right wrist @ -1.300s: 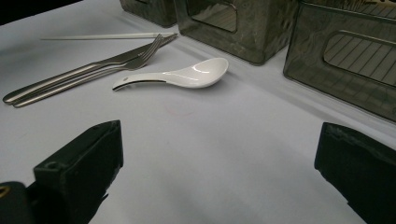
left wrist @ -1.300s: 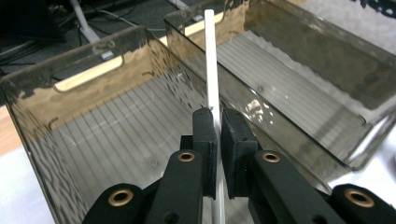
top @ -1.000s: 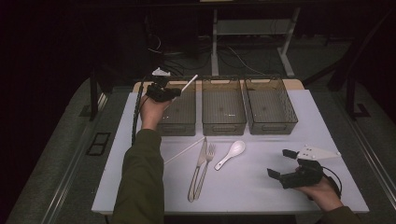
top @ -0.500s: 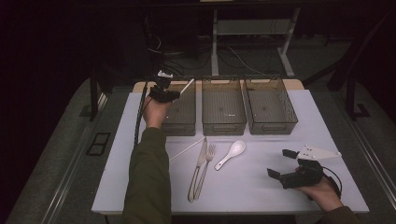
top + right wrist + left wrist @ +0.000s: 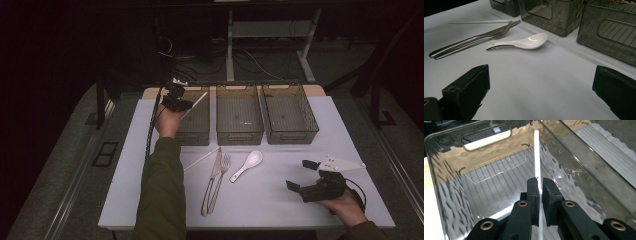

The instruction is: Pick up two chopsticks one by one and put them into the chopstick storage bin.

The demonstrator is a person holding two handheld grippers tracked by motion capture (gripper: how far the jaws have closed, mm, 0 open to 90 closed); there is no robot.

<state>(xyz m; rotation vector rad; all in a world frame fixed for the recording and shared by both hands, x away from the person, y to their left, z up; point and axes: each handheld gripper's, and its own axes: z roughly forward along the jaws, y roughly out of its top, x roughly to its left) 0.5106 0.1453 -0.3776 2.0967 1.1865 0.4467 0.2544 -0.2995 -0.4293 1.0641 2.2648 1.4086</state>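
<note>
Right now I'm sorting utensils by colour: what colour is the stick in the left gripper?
White: the stick shows best in the left gripper view.

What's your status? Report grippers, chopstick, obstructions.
Left gripper shut on white chopstick, held above the left bin. Right gripper open, idle on the table. Bin empty, nothing in the way.

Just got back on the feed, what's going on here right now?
The left gripper is shut on a white chopstick, holding it over the leftmost bin. The right gripper rests open on the table. A second chopstick, knife, fork and white spoon lie unsorted before the bins.
</note>
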